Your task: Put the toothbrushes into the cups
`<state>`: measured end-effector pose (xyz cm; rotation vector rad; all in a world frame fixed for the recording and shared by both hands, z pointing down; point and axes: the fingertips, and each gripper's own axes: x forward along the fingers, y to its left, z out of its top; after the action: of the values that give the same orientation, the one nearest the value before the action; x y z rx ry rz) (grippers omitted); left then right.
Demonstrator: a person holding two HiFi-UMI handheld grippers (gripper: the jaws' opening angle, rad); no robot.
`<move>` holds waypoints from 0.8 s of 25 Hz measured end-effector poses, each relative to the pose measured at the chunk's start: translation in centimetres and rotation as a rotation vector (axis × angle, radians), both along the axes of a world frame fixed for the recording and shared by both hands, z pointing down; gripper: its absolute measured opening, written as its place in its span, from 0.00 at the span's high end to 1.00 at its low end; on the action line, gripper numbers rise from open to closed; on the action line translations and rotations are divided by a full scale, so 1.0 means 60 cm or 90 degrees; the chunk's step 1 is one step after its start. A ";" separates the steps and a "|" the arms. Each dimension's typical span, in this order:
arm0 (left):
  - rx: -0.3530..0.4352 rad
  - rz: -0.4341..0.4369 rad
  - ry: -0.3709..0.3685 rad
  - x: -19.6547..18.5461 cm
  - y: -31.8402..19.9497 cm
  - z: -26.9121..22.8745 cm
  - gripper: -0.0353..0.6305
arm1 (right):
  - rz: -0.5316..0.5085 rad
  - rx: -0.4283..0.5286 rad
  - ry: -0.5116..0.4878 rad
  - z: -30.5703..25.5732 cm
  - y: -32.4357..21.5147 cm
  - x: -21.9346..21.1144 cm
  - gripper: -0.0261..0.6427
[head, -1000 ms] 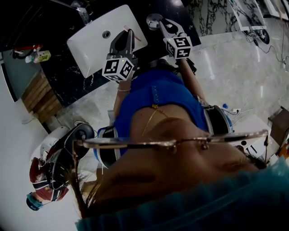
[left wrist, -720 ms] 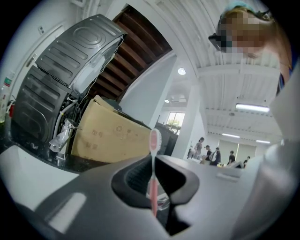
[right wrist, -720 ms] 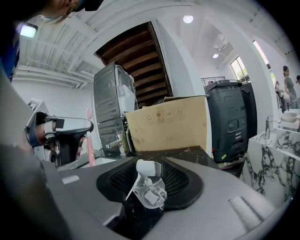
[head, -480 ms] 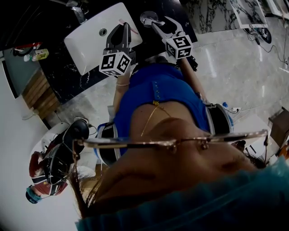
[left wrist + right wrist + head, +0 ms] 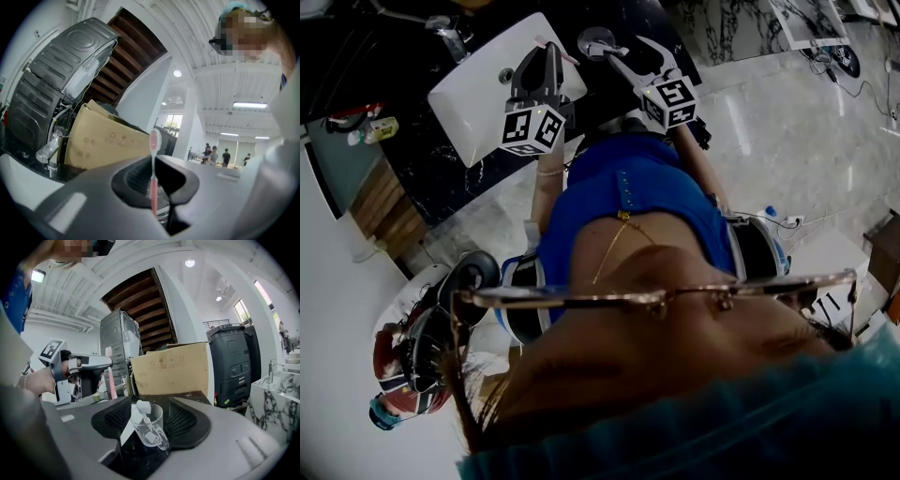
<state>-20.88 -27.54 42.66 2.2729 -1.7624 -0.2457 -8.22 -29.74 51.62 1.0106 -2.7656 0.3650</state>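
log: since a second ago your right claw (image 5: pixel 150 420) has spread from nearly closed to its widest, and both claws sit a little higher up the head view. the glass cup (image 5: pixel 152 432) stands between the pads on the black counter (image 5: pixel 136 455), untouched, with the white toothbrush (image 5: pixel 142 409) leaning inside it.

op: left side?

log: your left claw (image 5: pixel 154 208) is narrow, pinched on the handle of the pink toothbrush (image 5: pixel 154 139), head upright. in the head view it hangs over the white basin (image 5: pixel 473 89). something glassy shows just behind its tips; cannot tell if that is a second cup.

op: what could go wrong?

log: two things, as judged. the cup's handle points back toward your right claw; pull out crooked and a pad may hook it, tipping cup and brush. the pink brush is gripped low on a thin handle, so a knock on a rim could swing it in the pads or drop it into the basin. back out straight, lower slowly.
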 end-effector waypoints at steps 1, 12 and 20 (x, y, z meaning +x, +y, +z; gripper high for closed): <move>0.003 0.004 0.001 0.002 -0.007 -0.002 0.92 | 0.000 0.003 -0.004 -0.002 0.000 0.004 0.58; 0.003 0.032 -0.012 0.031 -0.079 0.026 0.92 | 0.013 0.007 -0.009 0.002 0.013 0.034 0.58; -0.042 0.044 -0.019 0.050 -0.107 0.096 0.92 | 0.047 -0.010 0.005 0.017 0.012 0.058 0.58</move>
<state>-17.86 -33.97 48.43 2.2971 -1.6766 -0.1391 -4.71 -29.02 52.67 1.1099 -2.7192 0.3918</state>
